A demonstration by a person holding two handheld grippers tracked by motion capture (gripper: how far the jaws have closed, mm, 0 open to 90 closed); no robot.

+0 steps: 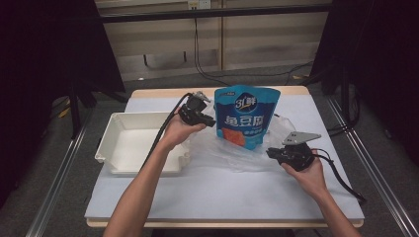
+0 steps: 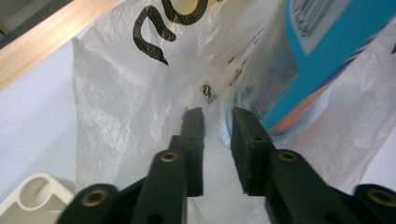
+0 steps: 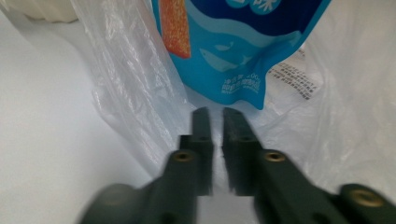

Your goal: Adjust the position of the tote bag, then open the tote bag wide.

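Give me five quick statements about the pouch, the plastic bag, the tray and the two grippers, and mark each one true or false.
1. The blue pouch stands upright on the plastic bag. True.
2. The pouch lies in the white tray. False: it is on the bag, beside the tray.
3. The left gripper has a gap between its jaws. True.
4. The right gripper clamps the pouch. False: its jaws stand slightly apart, short of the pouch.
5. The tray is on the pouch's right in the high view. False: it is on the left.
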